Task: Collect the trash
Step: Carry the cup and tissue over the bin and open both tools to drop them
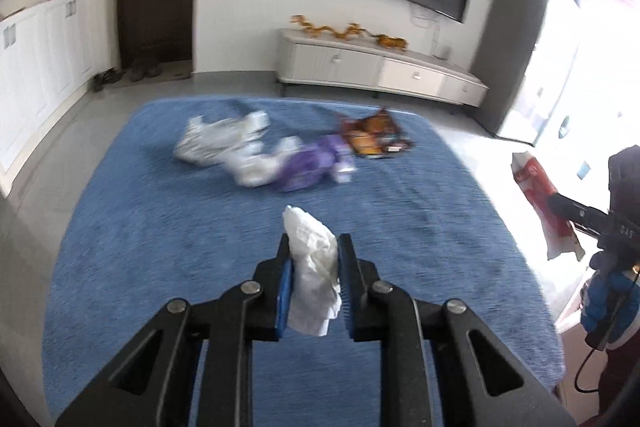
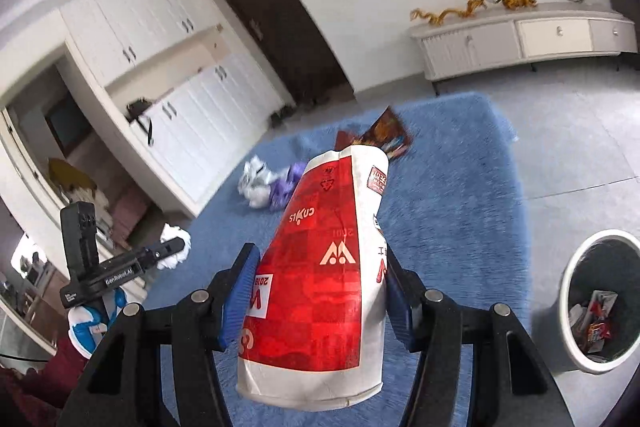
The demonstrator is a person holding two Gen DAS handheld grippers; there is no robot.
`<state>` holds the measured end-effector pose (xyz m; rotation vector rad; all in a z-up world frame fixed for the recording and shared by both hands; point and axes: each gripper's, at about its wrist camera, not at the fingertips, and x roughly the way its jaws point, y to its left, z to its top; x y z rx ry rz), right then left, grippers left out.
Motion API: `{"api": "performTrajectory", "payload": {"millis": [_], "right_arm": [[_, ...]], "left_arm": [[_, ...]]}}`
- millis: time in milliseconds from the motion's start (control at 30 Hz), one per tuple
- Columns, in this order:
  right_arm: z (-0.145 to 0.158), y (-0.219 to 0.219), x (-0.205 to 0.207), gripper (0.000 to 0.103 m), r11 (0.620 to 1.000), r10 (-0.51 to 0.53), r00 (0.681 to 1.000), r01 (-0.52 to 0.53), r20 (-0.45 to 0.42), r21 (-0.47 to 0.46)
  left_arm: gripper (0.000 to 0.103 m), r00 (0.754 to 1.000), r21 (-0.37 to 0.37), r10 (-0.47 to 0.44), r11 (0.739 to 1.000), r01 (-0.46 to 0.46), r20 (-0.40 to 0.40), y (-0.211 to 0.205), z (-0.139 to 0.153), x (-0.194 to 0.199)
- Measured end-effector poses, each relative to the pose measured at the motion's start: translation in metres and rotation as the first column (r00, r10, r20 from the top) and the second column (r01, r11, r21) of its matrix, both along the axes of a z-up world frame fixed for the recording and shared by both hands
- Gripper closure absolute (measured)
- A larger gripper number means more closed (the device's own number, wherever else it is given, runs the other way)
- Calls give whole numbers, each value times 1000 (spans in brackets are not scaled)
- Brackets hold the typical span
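Carrying two pieces at once: left gripper (image 1: 314,259) pinches a tissue (image 1: 312,267), right gripper (image 2: 320,291) clamps a red carton (image 2: 320,267), both above the rug (image 1: 160,227). Bin (image 2: 568,291) sits just off the rug's edge; next, I reckon, swing over it and release, wrappers (image 1: 280,155) waiting mid-rug

Both wrist views look obliquely down, close, sharing the blue rug (image 1: 160,227).
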<state>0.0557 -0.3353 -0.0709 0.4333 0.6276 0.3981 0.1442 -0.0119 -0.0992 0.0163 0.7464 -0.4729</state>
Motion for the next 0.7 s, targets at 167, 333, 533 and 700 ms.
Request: {"api": "performTrajectory", "payload": {"millis": [167,333,533,700], "right_arm": [[3,-60,-24,47,994,-108,993,106,48,41],[-10,-131,-48,46,964,-261,965,258,39,59],[-44,-207,-62,46,903,-424,905,426,-35,59],[-87,-258,-56,46,850,-513,847,524,-136,51]], "left_arm": [[84,987,14,-158,987,158,0,-84,13,-7],[84,945,47,-328,943,328,-18,-189,13,-9],[83,876,56,-474,876,479,-86,-316,-7,-4],[83,836,25,-520,846,532,-175,-401,-34,7]]}}
